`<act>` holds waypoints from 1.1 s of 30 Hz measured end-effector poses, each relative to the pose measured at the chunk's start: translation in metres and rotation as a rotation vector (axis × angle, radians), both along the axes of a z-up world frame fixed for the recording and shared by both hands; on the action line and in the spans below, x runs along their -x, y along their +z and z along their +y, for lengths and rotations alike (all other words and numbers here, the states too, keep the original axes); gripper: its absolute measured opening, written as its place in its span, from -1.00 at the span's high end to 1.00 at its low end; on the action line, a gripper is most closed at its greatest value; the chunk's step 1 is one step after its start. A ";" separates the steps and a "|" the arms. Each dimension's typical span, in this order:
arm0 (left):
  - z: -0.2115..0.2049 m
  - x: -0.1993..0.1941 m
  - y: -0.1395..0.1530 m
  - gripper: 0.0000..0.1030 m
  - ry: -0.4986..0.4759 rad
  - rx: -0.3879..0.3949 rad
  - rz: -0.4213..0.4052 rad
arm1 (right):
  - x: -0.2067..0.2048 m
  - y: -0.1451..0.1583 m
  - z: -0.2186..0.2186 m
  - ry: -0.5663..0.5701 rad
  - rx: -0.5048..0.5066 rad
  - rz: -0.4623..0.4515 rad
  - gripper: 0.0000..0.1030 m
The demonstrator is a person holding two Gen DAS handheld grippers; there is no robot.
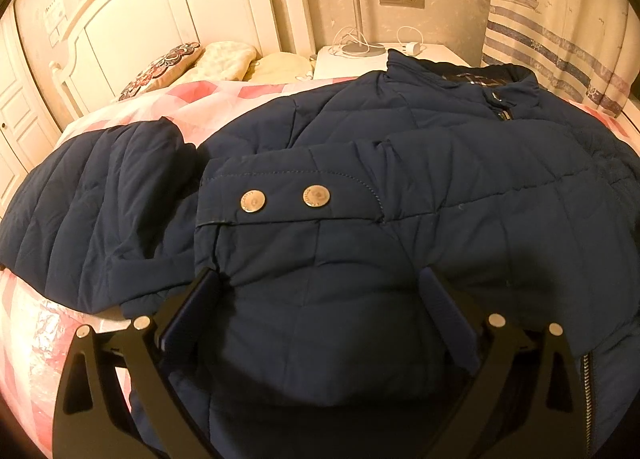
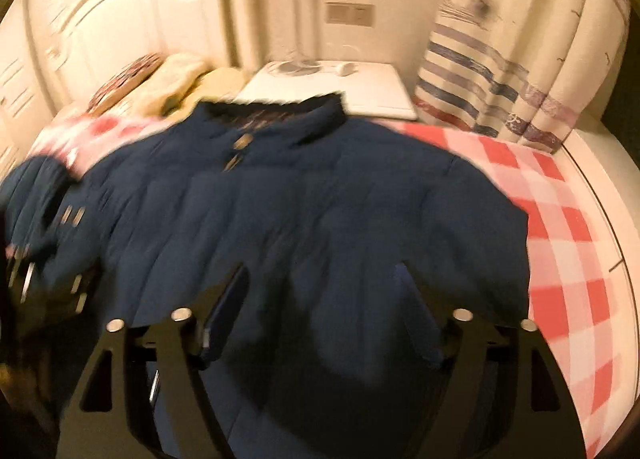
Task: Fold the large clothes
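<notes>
Left wrist view: left gripper (image 1: pixel 320 291) spread wide, both fingers (image 1: pixel 192 311) poised over the near hem of the navy padded jacket (image 1: pixel 400 187), nothing clamped. Jacket laid flat on the pink checked bedspread (image 1: pixel 36 331), collar (image 1: pixel 472 79) at the far side toward the white nightstand (image 1: pixel 436 55). 1 sleeve folded across the chest, its cuff (image 1: pixel 280 195) with 2 metal snaps facing up; the other sleeve (image 1: pixel 100 195) spread out to the left.

Right wrist view, blurred by motion: right gripper (image 2: pixel 324 291) parted fairly wide, jaws astride the near hem of the jacket, no fabric visibly pinched. Bedspread exposed to the right, curtain (image 2: pixel 500 71) beyond.

Risks, as judged: thick slippery padding prone to springing back or sliding out of a shallow pinch; folded sleeve likely to slip off the chest if the hem lifts unevenly; grabbing only the top layer likely to leave the back panel behind.
</notes>
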State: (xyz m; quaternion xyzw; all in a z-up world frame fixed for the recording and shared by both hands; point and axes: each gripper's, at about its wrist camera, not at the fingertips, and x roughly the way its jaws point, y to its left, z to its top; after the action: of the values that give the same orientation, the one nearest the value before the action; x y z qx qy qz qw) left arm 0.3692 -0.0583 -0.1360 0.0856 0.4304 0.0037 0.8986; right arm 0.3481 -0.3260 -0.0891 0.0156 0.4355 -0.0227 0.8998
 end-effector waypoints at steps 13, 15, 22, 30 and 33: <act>0.009 0.005 0.007 -0.94 -0.013 0.073 -0.025 | 0.032 -0.030 0.025 0.006 0.064 0.054 -0.67; 0.031 0.014 0.021 -0.94 -0.020 0.195 -0.058 | 0.036 -0.037 0.025 0.014 0.084 0.024 -0.68; 0.209 0.054 0.070 -0.92 0.327 0.578 -0.280 | 0.036 -0.041 0.022 0.011 0.053 0.013 -0.69; 0.371 0.065 0.036 -0.26 0.653 0.940 -0.337 | 0.035 -0.042 0.019 0.013 0.027 0.007 -0.69; 0.395 0.047 0.032 -0.26 0.692 1.006 -0.343 | 0.035 -0.042 0.018 0.013 0.024 0.007 -0.70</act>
State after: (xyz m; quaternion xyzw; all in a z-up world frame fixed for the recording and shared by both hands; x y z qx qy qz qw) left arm 0.3223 0.3366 -0.1044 -0.4931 0.2323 0.1049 0.8318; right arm 0.3126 -0.3075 -0.1314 0.0019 0.4385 -0.0219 0.8984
